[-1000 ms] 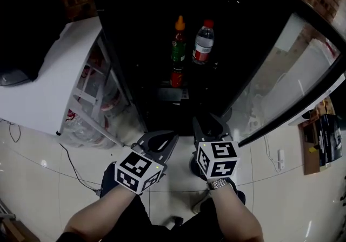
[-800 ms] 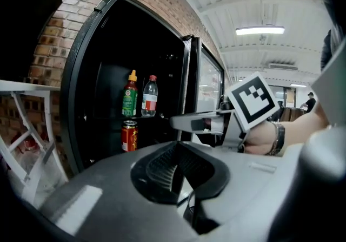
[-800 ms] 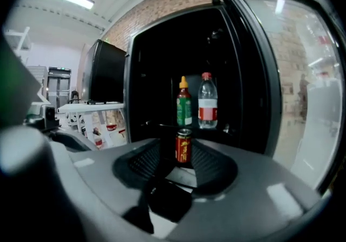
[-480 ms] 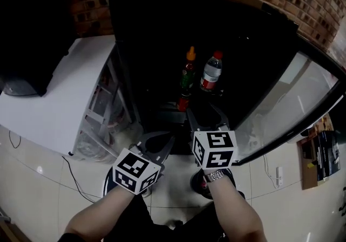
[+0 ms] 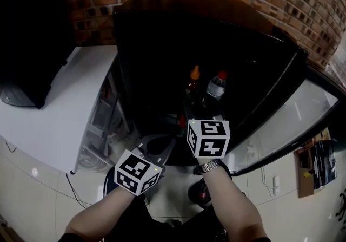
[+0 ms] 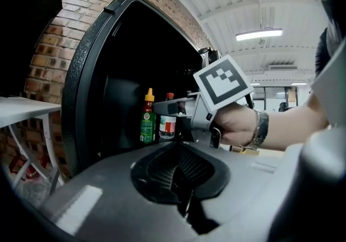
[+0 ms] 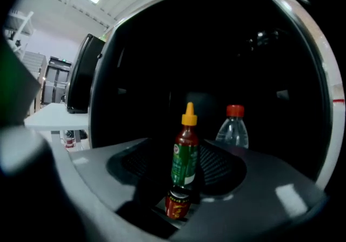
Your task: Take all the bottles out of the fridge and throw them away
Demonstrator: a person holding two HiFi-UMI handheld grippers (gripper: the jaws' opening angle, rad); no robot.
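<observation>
Right gripper view looks into the open fridge [image 7: 303,73], which holds a yellow-capped sauce bottle [image 7: 185,154], a red-capped water bottle [image 7: 233,127] just beside it and deeper in the fridge, and a small red can [image 7: 177,203] nearer the fridge's front; none is out yet. At the fridge's mouth the right claw [image 7: 181,181], whose jaws have just been opening and grip nothing, lines up on the sauce bottle, while the left claw [image 6: 178,168] stays outside the fridge, clenched and empty. Because all three stand close together in the dark fridge, a widely spread jaw could clip the can or tip the water bottle.
</observation>
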